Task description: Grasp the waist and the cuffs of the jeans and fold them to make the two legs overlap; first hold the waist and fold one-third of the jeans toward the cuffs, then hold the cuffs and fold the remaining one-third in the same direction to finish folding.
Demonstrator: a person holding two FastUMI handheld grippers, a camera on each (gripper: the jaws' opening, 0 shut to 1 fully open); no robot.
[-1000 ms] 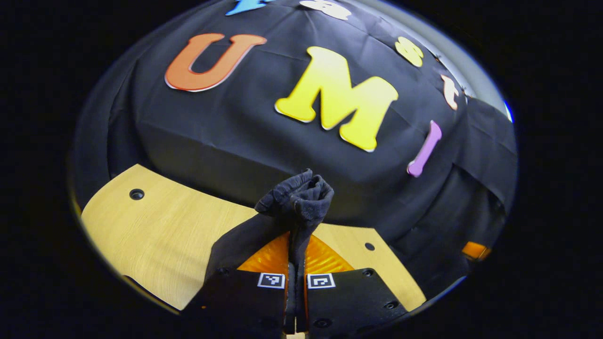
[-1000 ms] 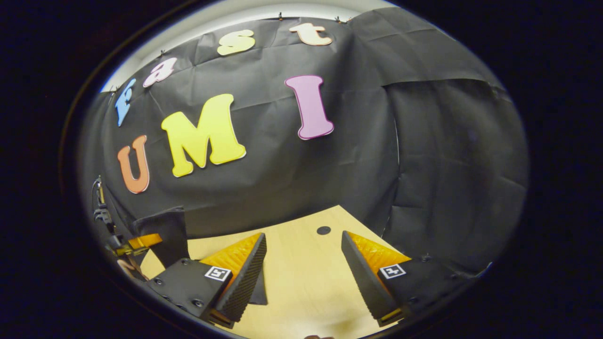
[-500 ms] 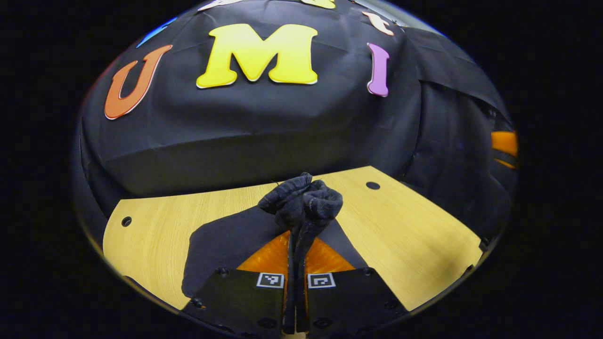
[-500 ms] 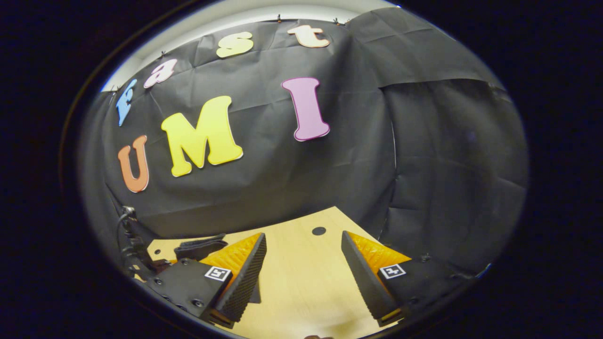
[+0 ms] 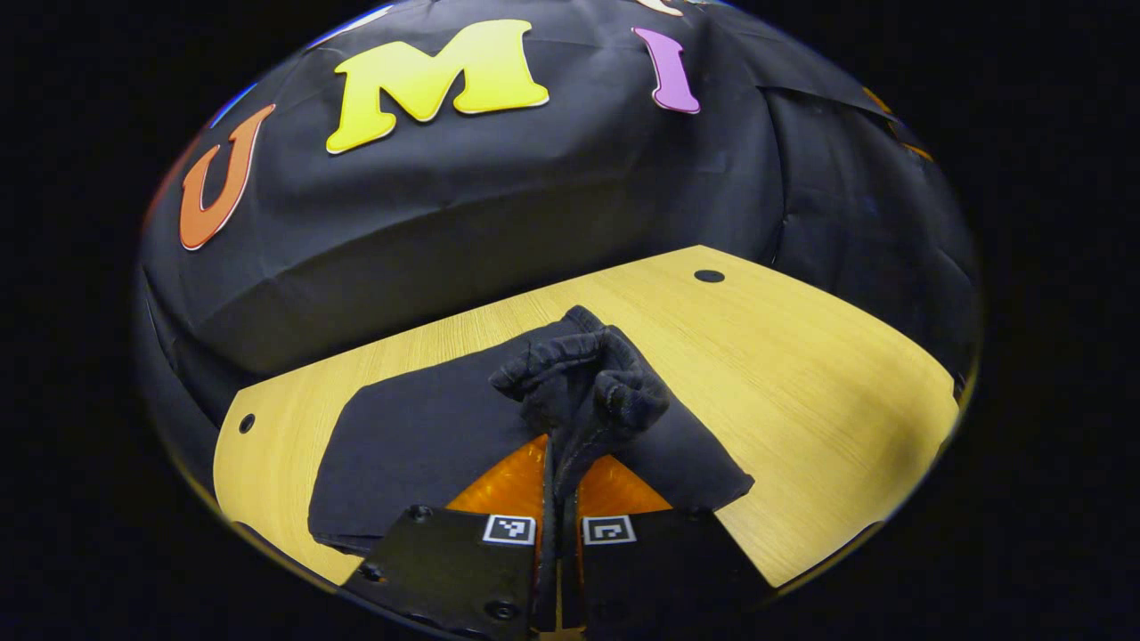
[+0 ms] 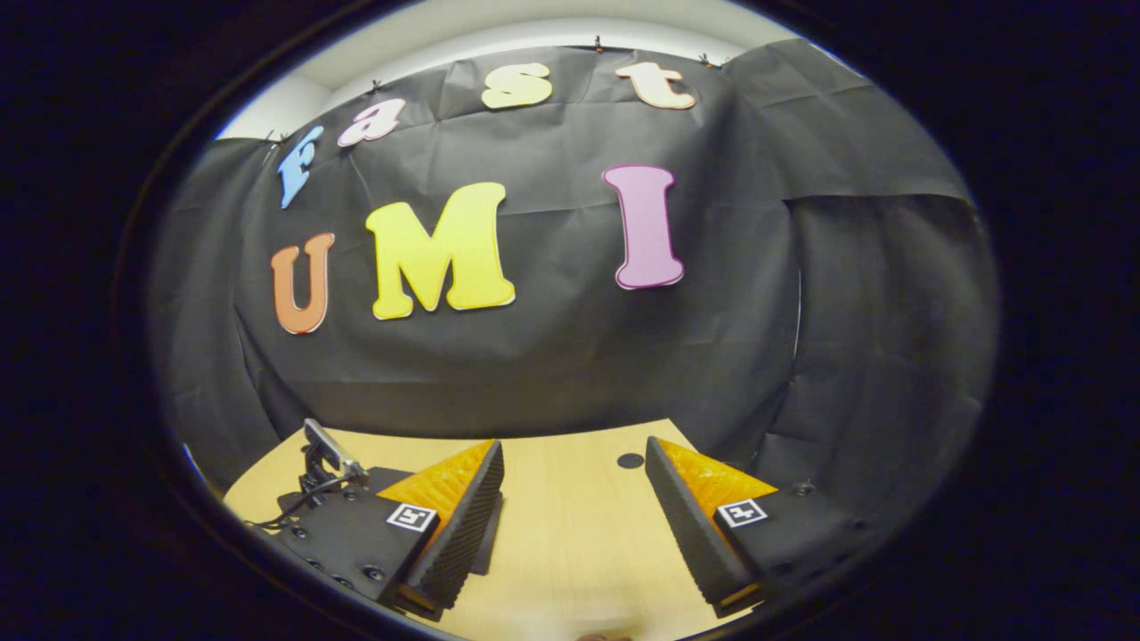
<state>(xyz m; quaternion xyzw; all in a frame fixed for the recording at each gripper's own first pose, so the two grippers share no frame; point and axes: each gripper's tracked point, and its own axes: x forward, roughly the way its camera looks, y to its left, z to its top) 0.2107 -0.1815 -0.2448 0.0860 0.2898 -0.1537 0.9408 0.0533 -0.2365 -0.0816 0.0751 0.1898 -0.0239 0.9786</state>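
Observation:
The jeans (image 5: 427,427) are black and lie flat on the wooden table (image 5: 802,356) in the left gripper view. My left gripper (image 5: 557,481) is shut on a bunched edge of the jeans (image 5: 583,378), which sticks up past the orange fingers. Whether that edge is waist or cuff cannot be told. In the right gripper view, my right gripper (image 6: 574,499) stands open above the table (image 6: 570,552) with nothing between its fingers. A dark strip of the jeans (image 6: 485,543) shows behind its left finger. The other gripper (image 6: 325,463) with its cable shows at the lower left.
The black cloth wall stands close behind the table on the far side and wraps round the right. The tabletop has small round holes (image 5: 709,276) near its corners (image 6: 630,460). Bare wood lies to the right of the jeans.
My left gripper has swung and tipped downward with the cloth still pinched, so more table and flat jeans show. The right gripper has turned slightly, and the other gripper has shifted in its view.

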